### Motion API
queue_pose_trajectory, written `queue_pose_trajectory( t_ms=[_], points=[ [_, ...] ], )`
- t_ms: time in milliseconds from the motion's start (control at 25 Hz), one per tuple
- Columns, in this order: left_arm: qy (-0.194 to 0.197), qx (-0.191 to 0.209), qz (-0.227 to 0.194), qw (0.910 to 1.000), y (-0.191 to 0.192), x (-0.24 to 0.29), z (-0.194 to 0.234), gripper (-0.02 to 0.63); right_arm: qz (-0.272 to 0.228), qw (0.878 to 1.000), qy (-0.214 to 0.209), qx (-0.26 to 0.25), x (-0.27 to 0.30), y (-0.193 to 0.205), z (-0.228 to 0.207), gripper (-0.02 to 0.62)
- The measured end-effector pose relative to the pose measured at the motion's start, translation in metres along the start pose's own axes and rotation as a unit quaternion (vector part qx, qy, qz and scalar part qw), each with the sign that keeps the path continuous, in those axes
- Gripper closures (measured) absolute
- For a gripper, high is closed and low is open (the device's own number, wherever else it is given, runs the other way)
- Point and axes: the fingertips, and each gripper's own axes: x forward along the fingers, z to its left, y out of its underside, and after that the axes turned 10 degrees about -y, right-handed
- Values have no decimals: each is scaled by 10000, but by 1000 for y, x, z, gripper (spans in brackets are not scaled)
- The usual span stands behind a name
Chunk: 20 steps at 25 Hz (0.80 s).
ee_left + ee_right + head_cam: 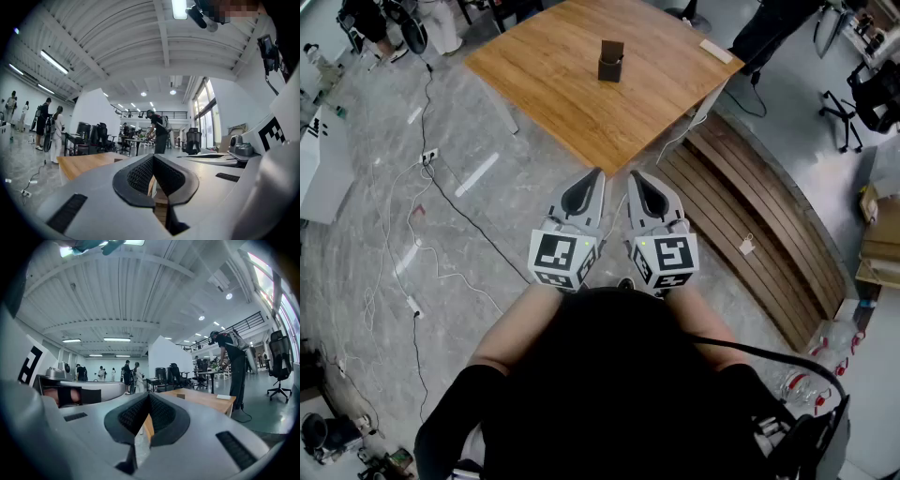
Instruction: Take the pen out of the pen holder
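A small dark pen holder point(610, 61) stands near the middle of the square wooden table point(572, 94). It is too small here for me to make out a pen in it. Both grippers are held close to the person's body, well short of the table's near corner. The left gripper point(594, 176) and the right gripper point(635, 176) lie side by side, each shut with nothing between the jaws. In the left gripper view the shut tips point(153, 157) point toward the table point(89, 161). In the right gripper view the holder point(180, 396) shows as a tiny block beyond the shut tips point(149, 395).
A flat white item point(715, 51) lies at the table's far right edge. A curved slatted wooden bench point(759, 225) runs along the right. Cables and a power strip point(429, 157) trail over the grey floor on the left. People and office chairs stand in the background.
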Motion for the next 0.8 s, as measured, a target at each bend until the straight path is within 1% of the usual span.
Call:
queue_pose_trajectory(
  t_ms=[480, 640, 800],
  points=[
    [112, -14, -13, 9999, 0, 4, 14, 606, 34, 9999, 41, -89, 16, -1, 8, 581],
    [225, -32, -3, 9997, 0, 6, 26, 606, 11, 9999, 159, 43, 25, -3, 11, 581],
    [337, -62, -13, 9994, 3, 6, 41, 606, -59, 9991, 395, 167, 34, -1, 10, 581]
  ],
)
